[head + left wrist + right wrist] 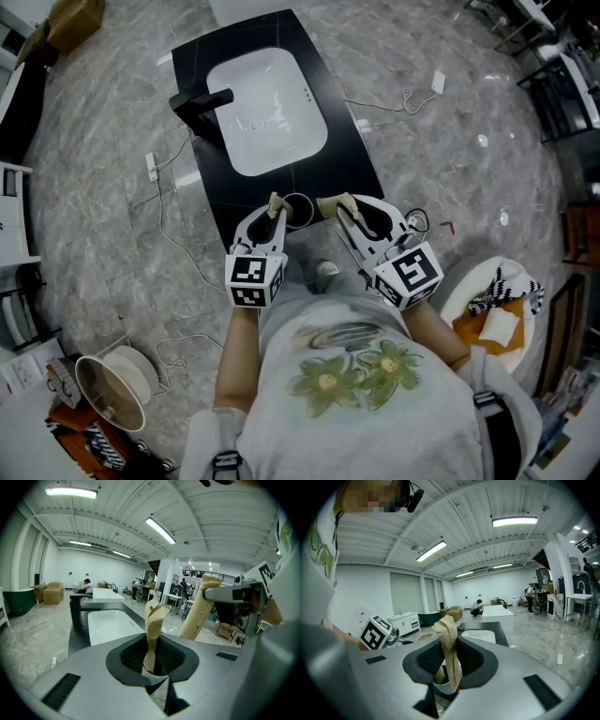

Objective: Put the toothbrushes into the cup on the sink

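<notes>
Tan-wrapped toothbrushes [153,630] [449,651] clamped (grippers [275,216] [345,214] abreast)

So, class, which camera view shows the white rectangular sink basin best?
The head view: it looks down on the whole white rectangular sink basin from above. The left gripper view shows the basin foreshortened, with its near end cut off. The right gripper view shows only a thin white sliver of it.

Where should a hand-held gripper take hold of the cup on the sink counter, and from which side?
By the rim: one jaw inside the wall, one outside, coming straight down. The cup stands upright, mouth open upward, at the near edge of the counter, and the left hand-held gripper and right hand-held gripper flank it, so a sideways approach looks cramped.
</notes>
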A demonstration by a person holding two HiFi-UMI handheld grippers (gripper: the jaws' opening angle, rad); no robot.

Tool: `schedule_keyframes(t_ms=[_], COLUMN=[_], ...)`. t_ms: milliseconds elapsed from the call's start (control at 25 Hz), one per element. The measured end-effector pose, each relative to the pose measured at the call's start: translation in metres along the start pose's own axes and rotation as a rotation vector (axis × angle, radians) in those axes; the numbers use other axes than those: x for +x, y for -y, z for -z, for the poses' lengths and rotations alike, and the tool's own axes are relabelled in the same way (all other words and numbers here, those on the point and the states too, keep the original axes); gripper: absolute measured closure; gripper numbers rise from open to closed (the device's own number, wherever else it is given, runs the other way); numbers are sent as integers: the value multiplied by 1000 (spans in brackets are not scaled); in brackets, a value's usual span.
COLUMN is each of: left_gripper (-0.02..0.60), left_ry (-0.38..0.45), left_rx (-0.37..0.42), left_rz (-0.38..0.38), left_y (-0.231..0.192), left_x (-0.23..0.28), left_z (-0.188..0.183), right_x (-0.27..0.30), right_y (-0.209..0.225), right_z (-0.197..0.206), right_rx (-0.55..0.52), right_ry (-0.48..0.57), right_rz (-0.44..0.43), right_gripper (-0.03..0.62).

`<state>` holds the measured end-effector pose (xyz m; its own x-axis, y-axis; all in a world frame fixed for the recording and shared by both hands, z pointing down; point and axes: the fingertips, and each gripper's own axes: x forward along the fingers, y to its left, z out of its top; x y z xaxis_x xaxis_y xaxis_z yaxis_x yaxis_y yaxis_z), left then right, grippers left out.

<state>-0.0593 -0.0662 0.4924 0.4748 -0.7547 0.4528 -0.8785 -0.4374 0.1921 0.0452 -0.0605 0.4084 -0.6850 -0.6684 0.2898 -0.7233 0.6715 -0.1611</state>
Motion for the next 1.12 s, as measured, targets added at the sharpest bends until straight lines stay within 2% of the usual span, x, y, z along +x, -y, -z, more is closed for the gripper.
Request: schedule_keyframes(t_ms=[1120], left_gripper=[518], left_ry=[-73], left_rx=[-26], left_rz=[-13], left_y=[-5], left_x=[23], left_z=[33], right_x=[0], right_y=[8], right_z=[-4], right_rx=[-7], right_ry=[-1], right_rz=[4], right_gripper=[503])
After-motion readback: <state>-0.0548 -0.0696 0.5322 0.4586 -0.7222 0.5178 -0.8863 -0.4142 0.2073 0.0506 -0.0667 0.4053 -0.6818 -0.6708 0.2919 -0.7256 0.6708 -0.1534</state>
